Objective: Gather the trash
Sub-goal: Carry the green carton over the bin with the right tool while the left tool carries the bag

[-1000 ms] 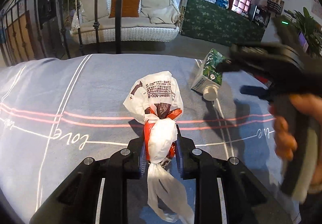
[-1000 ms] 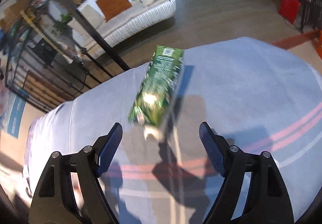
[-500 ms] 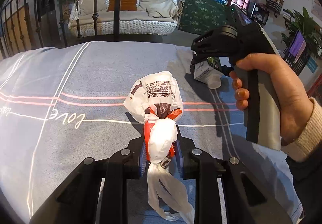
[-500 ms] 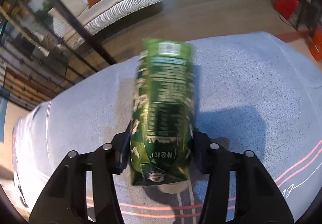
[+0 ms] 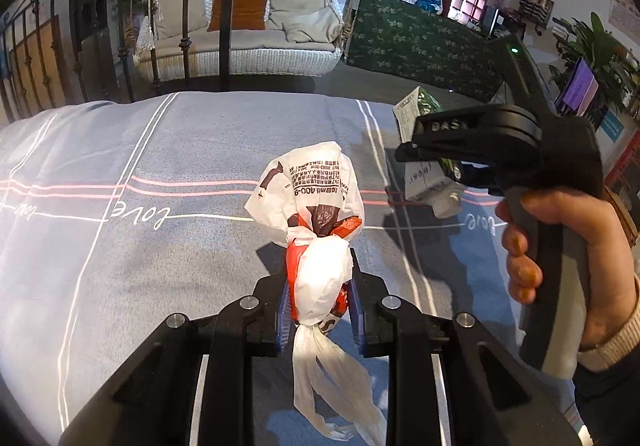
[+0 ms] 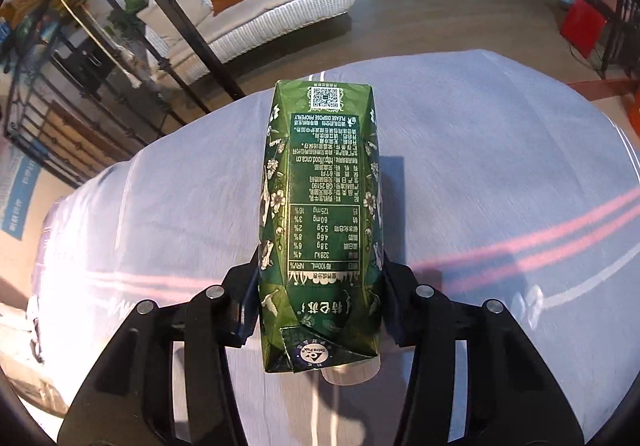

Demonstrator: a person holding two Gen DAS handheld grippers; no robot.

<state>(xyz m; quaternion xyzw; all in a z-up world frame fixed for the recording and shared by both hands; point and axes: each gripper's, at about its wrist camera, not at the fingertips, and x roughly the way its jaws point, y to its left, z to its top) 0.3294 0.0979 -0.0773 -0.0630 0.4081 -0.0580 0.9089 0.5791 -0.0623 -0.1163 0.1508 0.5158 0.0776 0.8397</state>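
Observation:
A tied white and red plastic bag [image 5: 312, 181] sticks up between the pads of my left gripper [image 5: 320, 286], which is shut on its knotted neck; the bag's loose tail hangs toward the camera. A green drink carton [image 6: 320, 205] with a white cap lies lengthwise in my right gripper [image 6: 320, 278], whose pads press on both its sides near the cap end. In the left wrist view the carton [image 5: 416, 113] shows behind the right gripper [image 5: 420, 151], held by a person's hand [image 5: 568, 266]. Both are over the grey-blue striped cover [image 5: 160, 246]. Whether the carton touches the cover I cannot tell.
The cover [image 6: 500, 165] drops off at its far edge. Beyond it stand black iron posts [image 5: 230, 5], a white wicker swing sofa [image 5: 240, 45] and a table under green cloth [image 5: 420, 45]. A red box [image 6: 582, 25] sits on the floor at far right.
My right gripper came down over the carton and its wide jaws closed on it. The hand holding it moved in on the right. The left gripper kept its hold on the bag.

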